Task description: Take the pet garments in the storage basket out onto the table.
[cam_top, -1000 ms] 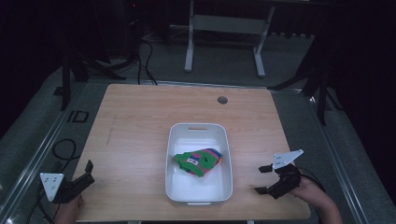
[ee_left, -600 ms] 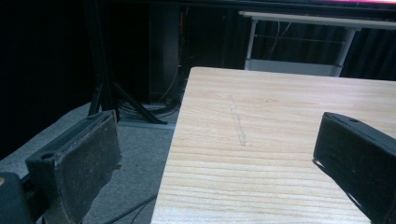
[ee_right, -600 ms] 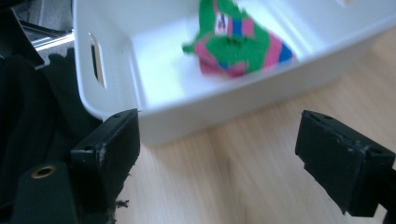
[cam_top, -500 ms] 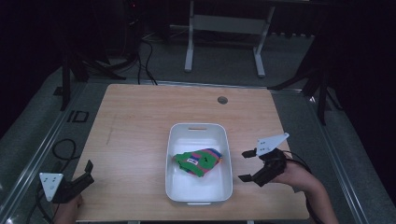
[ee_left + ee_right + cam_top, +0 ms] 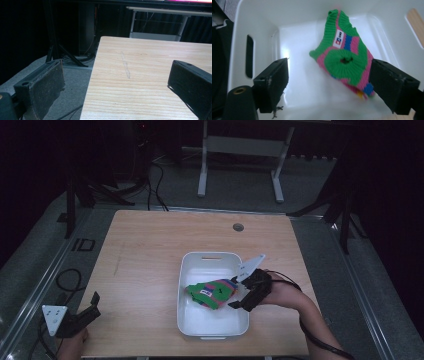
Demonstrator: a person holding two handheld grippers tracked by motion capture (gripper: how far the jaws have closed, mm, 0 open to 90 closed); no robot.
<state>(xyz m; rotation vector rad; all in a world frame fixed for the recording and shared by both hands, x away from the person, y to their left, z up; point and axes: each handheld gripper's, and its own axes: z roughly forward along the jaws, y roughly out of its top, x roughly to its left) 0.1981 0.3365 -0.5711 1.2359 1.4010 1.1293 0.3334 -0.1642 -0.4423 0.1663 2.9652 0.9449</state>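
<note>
At the far left, the left gripper (image 5: 75,320) rests at the near left corner of the pale wooden desk (image 5: 150,255), partly over its edge; in the left gripper view its jaws stand wide apart with nothing between them, only bare wood grain and a faint scratch ahead.

Toward the middle sits the white rectangular plastic tub (image 5: 192,325), and in it lies the green, pink and blue knitted garment (image 5: 212,292), crumpled against the tub's right half. The right gripper view shows a small white label (image 5: 338,39) on the knit and a puckered hole near its middle.

At the right, the right gripper (image 5: 245,292) hangs over the tub's right wall, jaws spread and empty, bracketing the garment from above without touching it.

The likely risk: the jaws could pinch just a loose fold of the soft knit, so the piece slips out on lifting, or a jaw could catch the tub wall and drag the light tub across the desk.

The desk is otherwise bare, with a small round grommet (image 5: 238,227) near its far edge. Beyond is a dark room with grey floor, cables and the legs of a white stand (image 5: 240,165).
</note>
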